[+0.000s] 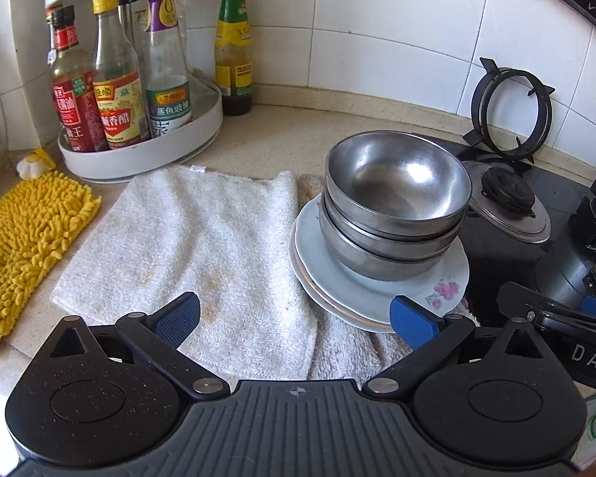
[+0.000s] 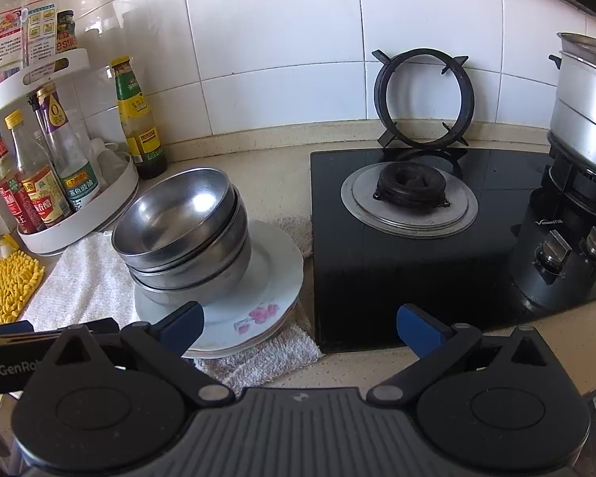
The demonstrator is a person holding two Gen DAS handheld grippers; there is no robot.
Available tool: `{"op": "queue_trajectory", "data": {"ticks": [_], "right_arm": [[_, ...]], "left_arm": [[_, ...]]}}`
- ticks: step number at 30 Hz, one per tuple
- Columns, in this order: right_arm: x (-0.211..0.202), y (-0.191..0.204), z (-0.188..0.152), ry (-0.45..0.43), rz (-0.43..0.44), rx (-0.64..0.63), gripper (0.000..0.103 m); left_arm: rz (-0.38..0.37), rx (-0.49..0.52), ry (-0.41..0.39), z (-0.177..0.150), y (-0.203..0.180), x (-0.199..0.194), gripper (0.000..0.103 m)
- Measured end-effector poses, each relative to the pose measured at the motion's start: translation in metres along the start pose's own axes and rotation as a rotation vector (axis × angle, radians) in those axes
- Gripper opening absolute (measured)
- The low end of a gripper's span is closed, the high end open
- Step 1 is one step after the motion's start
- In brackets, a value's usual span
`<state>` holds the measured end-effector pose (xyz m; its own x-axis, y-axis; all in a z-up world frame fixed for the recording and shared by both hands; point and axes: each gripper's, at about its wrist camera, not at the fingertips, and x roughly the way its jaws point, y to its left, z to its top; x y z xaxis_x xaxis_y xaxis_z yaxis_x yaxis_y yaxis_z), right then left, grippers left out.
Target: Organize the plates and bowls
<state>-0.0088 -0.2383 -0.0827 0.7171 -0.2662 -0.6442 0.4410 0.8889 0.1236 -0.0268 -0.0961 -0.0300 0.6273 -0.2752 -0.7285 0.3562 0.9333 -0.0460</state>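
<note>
A nested stack of steel bowls (image 1: pixel 395 202) (image 2: pixel 182 230) sits on a stack of white plates (image 1: pixel 329 274) (image 2: pixel 266 274), the top plate bearing a pink flower. The plates rest on towels on the counter. My left gripper (image 1: pixel 296 320) is open with nothing between its fingers, hovering over the white towel (image 1: pixel 202 250), and its right pad lies at the plates' near edge. My right gripper (image 2: pixel 300 328) is open and holds nothing; its left pad overlaps the plates' near rim in the view. Part of the right gripper shows at the right edge of the left wrist view.
A white turntable rack (image 1: pixel 147 151) (image 2: pixel 83 214) of sauce bottles stands at the back left, with a lone bottle (image 1: pixel 233 47) (image 2: pixel 139 119) beside it. A yellow chenille cloth (image 1: pixel 24 246) lies far left. A black gas hob (image 2: pixel 437 246) with burner, leaning pan support (image 2: pixel 423 103) and a steel steamer pot (image 2: pixel 584 119) lies right.
</note>
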Motion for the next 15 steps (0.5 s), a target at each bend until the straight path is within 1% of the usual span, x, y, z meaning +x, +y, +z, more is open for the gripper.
{"op": "queue_trajectory", "data": {"ticks": [7,11,15], "right_arm": [[-0.0016,0.0006,-0.0003,0.008,0.012,0.005,0.103],[-0.0015,0.0021,-0.0015,0.012,0.015,0.000,0.103],[-0.0020,0.0031,-0.0027,0.017,0.020,-0.003,0.103]], "left_arm": [[0.010,0.007,-0.010,-0.0003,0.0009,-0.0035,0.102],[0.014,0.001,0.004,-0.0016,0.0016,-0.0035,0.102],[0.017,0.010,-0.002,-0.0029,0.0021,-0.0055,0.100]]}}
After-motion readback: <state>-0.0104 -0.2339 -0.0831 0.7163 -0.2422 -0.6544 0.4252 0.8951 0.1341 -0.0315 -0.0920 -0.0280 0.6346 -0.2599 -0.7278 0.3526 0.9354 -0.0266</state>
